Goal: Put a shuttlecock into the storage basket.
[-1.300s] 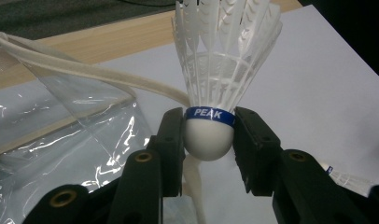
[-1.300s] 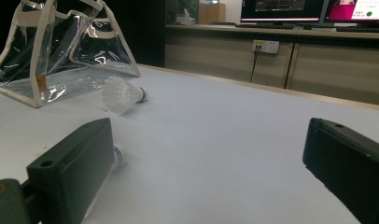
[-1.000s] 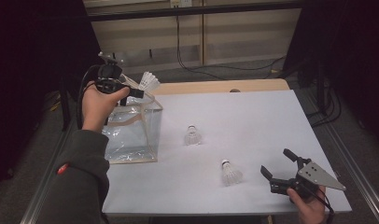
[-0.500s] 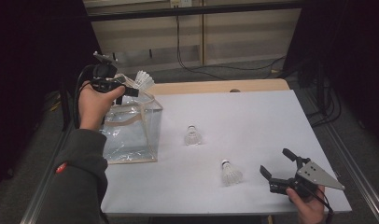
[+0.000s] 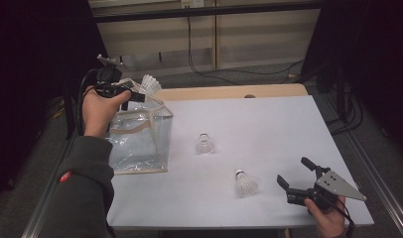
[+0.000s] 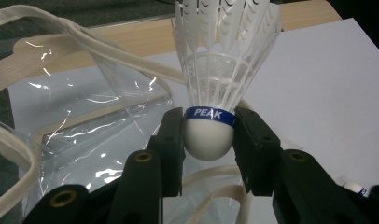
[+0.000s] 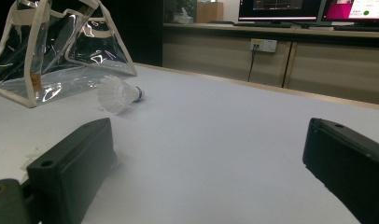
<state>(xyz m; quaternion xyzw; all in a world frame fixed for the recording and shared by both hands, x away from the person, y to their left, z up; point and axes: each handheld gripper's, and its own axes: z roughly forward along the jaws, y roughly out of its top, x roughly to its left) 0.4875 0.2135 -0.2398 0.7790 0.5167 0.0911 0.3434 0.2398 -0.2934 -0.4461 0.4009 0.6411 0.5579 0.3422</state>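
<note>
high view: left tool (image 5: 138, 94) holds shuttlecock (image 5: 150, 84) above bag (image 5: 140, 136) rim.

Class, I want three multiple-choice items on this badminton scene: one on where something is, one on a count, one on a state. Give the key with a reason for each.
1. Where is the held shuttlecock?
A. above the clear bag
B. on the floor
C. under the table

2. How many shuttlecocks lie on the white table?
A. none
B. two
C. five

3. How is the right gripper?
A. shut on a shuttlecock
B. open, holding nothing
C. shut on the bag

Key: 1 A, the left gripper pinches its cork base over the bag's mouth. 2 B, one sits mid-table, another nearer the right gripper. 3 B, its jaws stand wide apart with only table between them.
</note>
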